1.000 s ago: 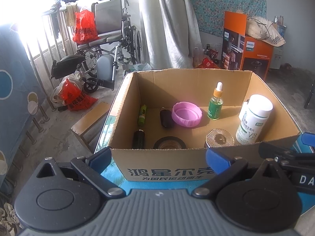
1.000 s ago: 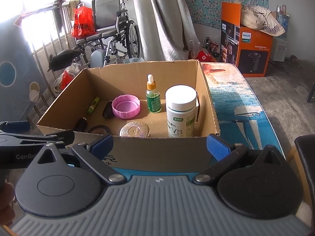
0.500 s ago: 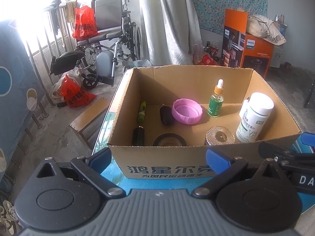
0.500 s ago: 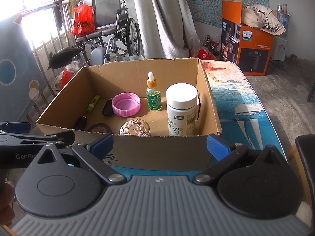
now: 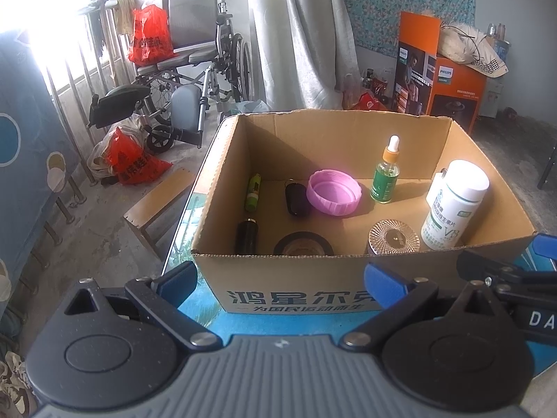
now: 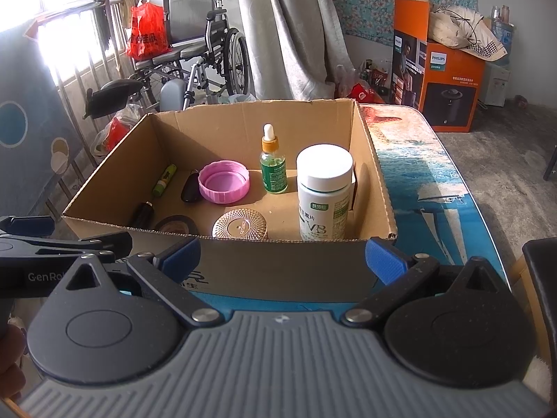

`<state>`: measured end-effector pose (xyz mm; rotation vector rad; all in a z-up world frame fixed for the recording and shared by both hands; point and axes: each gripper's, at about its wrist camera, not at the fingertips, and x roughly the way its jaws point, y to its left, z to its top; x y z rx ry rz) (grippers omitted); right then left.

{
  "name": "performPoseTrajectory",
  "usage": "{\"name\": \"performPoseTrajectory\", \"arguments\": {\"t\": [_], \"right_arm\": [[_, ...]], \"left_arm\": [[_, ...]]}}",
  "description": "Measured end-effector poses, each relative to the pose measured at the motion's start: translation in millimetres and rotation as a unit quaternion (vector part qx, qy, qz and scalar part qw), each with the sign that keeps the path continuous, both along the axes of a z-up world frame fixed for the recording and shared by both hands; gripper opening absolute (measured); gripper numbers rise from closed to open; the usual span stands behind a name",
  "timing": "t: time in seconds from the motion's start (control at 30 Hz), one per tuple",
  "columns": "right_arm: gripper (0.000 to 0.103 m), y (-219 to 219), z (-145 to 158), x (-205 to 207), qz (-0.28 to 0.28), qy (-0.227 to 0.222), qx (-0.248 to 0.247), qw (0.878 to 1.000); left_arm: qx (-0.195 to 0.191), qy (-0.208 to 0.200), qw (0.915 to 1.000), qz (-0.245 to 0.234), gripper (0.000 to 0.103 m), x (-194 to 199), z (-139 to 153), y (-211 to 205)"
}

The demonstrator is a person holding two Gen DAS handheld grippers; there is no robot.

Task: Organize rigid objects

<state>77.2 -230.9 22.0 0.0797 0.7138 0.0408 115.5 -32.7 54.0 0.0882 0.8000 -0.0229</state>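
An open cardboard box [image 5: 296, 289] [image 6: 278, 264] stands on a blue patterned table. Inside it are a white pill bottle [image 5: 452, 205] [image 6: 323, 191], a green dropper bottle [image 5: 384, 179] [image 6: 273, 167], a pink lid [image 5: 334, 191] [image 6: 224, 181], a round faceted gold lid [image 5: 393, 237] [image 6: 240, 224], a roll of black tape [image 5: 302, 244], a dark oval piece [image 5: 296, 198], a green tube [image 5: 252, 191] and a small black bottle [image 5: 246, 237]. My left gripper [image 5: 280, 280] and right gripper [image 6: 282, 256] both hover open in front of the box's near wall, holding nothing.
The table [image 6: 428, 181] extends to the right of the box. A wheelchair [image 5: 195, 69], red bags [image 5: 132, 160] and a small wooden stool [image 5: 156, 205] stand on the floor to the left. An orange appliance box [image 6: 442, 69] and a curtain [image 6: 296, 35] are behind.
Both views have shifted slightly, with the box sitting a little lower in frame. Both grippers stay open and empty; the objects in the box have not moved.
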Motion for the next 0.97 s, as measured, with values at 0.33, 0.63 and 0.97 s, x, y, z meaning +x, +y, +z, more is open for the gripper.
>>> {"name": "performPoseTrajectory", "arguments": {"t": [0.33,0.63,0.97], "right_arm": [[0.102,-0.3,-0.6,2.2,0.001,0.002,0.0,1.0],[0.102,-0.3,-0.2,3.1,0.002,0.002,-0.001,1.0],[0.102,-1.0,-1.0,3.4,0.002,0.001,-0.001,1.0]], "left_arm": [[0.0,0.001,1.0,0.0,0.103,0.2,0.2,0.6],[0.0,0.0,1.0,0.0,0.103,0.1,0.6,0.4],[0.0,0.001,1.0,0.0,0.103,0.1,0.7,0.1]]}}
